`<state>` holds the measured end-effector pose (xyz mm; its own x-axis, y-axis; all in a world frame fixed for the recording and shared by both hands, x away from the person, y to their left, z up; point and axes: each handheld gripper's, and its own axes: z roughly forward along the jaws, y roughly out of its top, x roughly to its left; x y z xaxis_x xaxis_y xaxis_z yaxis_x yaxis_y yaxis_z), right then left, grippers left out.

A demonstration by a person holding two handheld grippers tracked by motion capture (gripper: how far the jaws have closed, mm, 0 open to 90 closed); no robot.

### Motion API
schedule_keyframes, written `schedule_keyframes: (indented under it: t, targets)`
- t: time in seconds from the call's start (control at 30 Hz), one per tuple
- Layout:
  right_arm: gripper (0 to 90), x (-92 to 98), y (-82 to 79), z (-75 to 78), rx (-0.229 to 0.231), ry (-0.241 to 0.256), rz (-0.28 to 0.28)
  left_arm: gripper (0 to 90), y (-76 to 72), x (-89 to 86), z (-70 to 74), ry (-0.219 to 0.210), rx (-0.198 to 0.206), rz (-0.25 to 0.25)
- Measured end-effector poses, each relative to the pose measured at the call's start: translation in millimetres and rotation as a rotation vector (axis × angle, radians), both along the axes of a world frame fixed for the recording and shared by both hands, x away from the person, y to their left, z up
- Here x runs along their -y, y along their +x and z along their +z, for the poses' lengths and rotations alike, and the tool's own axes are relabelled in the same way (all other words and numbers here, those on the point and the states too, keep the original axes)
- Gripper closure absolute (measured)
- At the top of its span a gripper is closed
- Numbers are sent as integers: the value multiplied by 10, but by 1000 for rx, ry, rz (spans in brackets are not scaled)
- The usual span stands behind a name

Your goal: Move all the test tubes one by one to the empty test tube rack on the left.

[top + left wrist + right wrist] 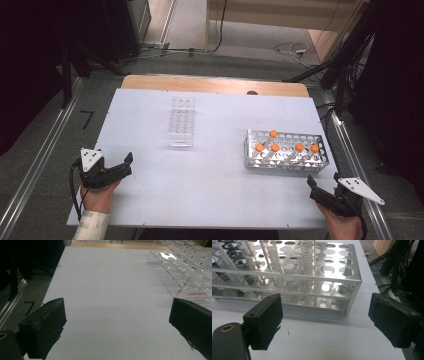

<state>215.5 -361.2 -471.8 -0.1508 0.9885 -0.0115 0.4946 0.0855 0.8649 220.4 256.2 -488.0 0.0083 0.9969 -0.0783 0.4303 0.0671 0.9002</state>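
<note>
A metal tube rack (286, 159) stands on the right of the white table (210, 175) and holds several orange-capped tubes (273, 134). A clear plastic rack (181, 121) lies left of centre, farther back, with its wells looking empty. My left gripper (128, 165) rests open near the front left edge, nothing between its jaws. In the left gripper view the left gripper (117, 312) faces bare table, and the clear rack (185, 267) is ahead to its right. My right gripper (314, 187) is open just in front of the metal rack's near right corner (352, 297); the right gripper (325, 307) holds nothing.
The table's wooden back edge (215, 84) lies beyond the white sheet. Metal rails (35, 170) run along both sides, with cables and dark stands (345, 55) on the floor at the far right. Open tabletop lies between the two racks and the front edge.
</note>
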Motion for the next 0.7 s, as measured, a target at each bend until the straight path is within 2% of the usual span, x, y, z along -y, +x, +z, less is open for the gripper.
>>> schedule_keyframes:
  t: [0.07,0.23,0.47,0.53,0.7]
  targets:
    - [113,-3,12,-6,-9,8,4,22,3,9,-22,11,-2,11]
    - [127,-7,26,-6,-3,9,8,28,9,36,-46,8,-11,-2]
    - [211,9,39,21,13,3,6,28,11,44,-45,12,-9,1]
    - [211,0,49,16,10,-11,10,28,12,47,-46,12,-8,0]
    - [211,-14,88,23,4,0,13,28,13,54,-50,14,-7,-3]
